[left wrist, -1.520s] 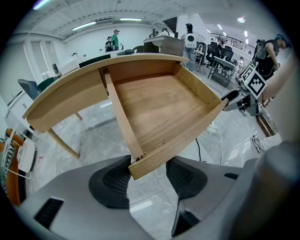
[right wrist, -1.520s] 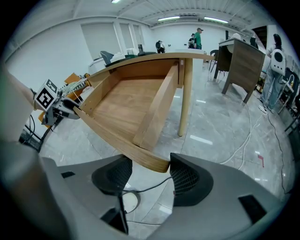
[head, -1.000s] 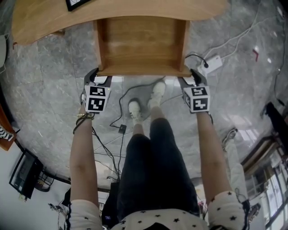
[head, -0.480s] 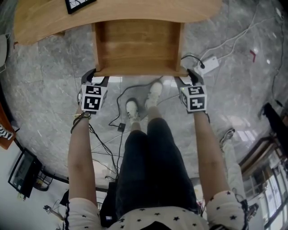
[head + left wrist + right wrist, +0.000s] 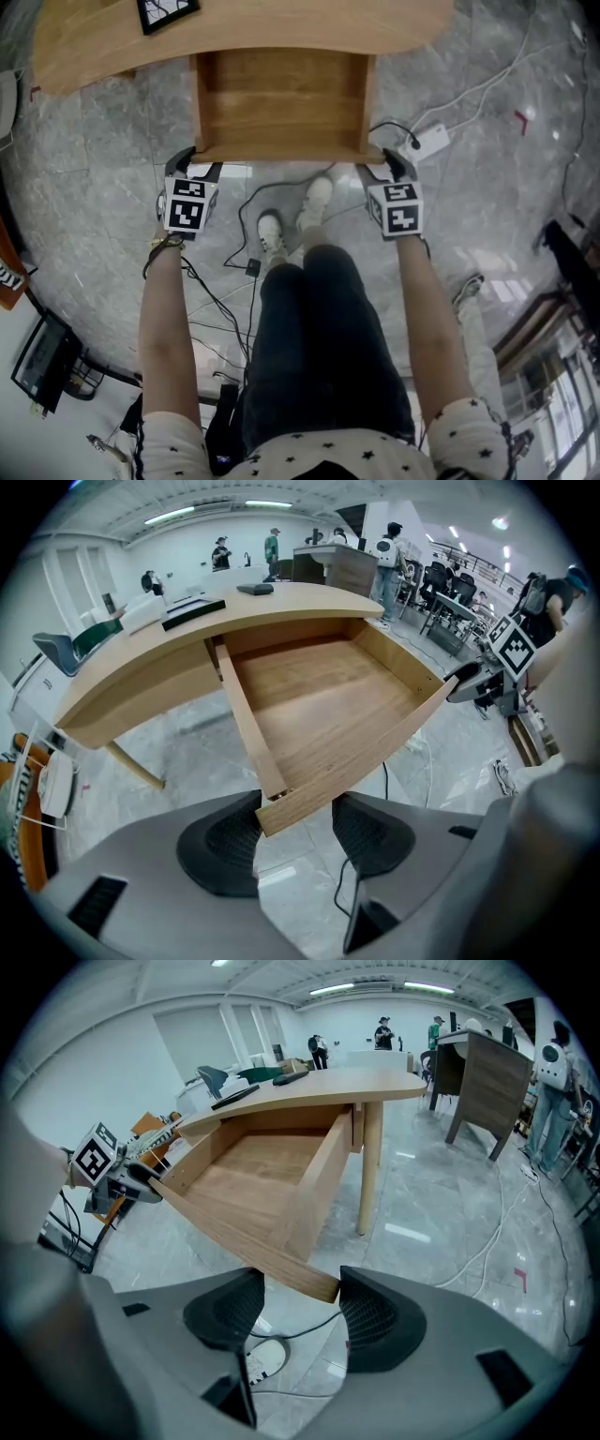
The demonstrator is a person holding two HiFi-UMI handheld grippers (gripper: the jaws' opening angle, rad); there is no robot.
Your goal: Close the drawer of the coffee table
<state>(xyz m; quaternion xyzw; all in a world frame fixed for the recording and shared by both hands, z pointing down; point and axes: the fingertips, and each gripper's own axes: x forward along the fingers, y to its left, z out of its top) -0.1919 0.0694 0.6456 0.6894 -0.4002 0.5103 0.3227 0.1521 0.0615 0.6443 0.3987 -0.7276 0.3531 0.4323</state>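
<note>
Pushed a little further under the coffee table (image 5: 94,42) than a second ago, the drawer (image 5: 281,103) is mostly still out, its bare wooden bottom showing. Both grippers have followed it forward. The left gripper (image 5: 197,161) is at the front board's left corner, its jaws partly closed with that corner caught between the pads. The right gripper (image 5: 382,167) holds the right corner the same way, with the board's end against one pad. The person's shoes (image 5: 272,228) stand on the grey marble floor (image 5: 94,187) just in front of the drawer, among black cables (image 5: 246,202). A white power strip (image 5: 425,142) lies beside the right gripper.
</note>
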